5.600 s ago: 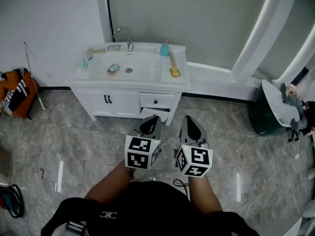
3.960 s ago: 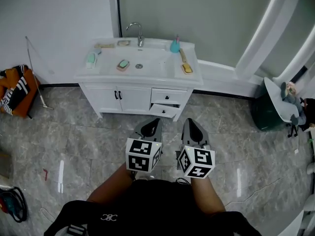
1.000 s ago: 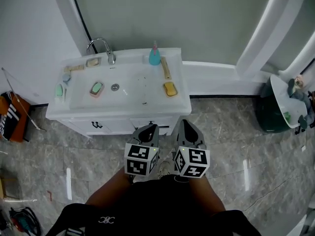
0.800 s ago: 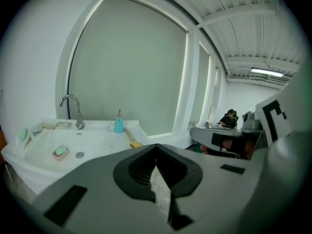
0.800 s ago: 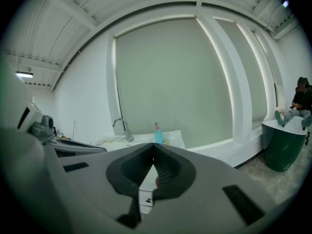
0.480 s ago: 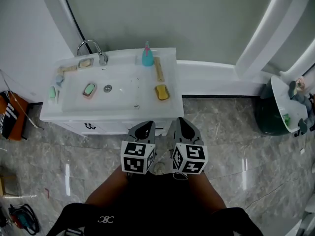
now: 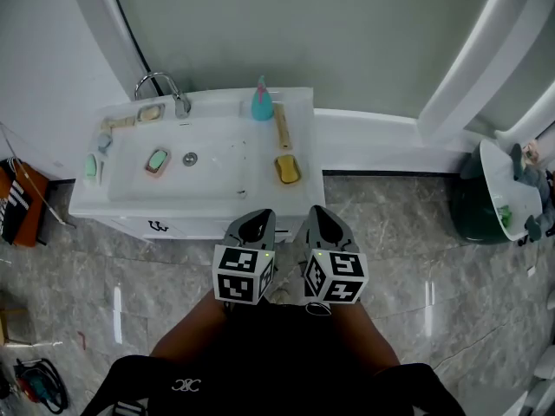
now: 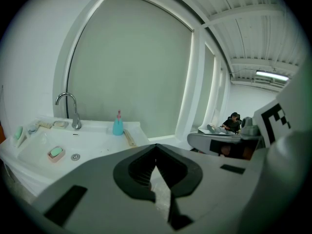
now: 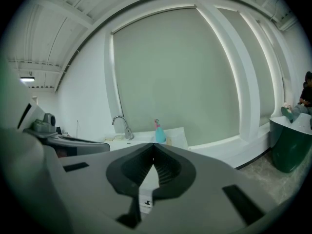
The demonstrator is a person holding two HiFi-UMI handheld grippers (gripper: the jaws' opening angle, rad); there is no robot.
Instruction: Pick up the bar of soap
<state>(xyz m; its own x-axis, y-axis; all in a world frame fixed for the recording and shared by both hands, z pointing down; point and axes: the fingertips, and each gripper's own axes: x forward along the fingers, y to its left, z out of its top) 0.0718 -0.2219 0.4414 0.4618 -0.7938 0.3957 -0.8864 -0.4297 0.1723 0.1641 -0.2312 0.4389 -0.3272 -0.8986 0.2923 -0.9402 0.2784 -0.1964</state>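
A green bar of soap [image 7: 157, 160] lies in a pink dish inside the white basin [image 7: 217, 176]; the left gripper view shows the soap [image 8: 56, 152] low at the left. A paler bar [image 7: 150, 112] rests in a dish beside the faucet [image 7: 165, 87]. My left gripper [image 7: 257, 222] and right gripper [image 7: 319, 217] hang side by side at the vanity's front edge, well short of the soap. Both are shut and hold nothing, as the left gripper [image 8: 156, 146] and right gripper [image 9: 153, 146] views confirm.
On the counter stand a teal bottle [image 7: 261, 104], a wooden brush [image 7: 281, 128] and a yellow sponge [image 7: 288, 169]. A dark green bin with a white seat [image 7: 486, 199] is at the right, an orange bag [image 7: 16, 211] at the left. A seated person [image 8: 232, 123] shows far off.
The vanity sits lower and closer in the head view. Both grippers have moved forward to its front edge and stay shut.
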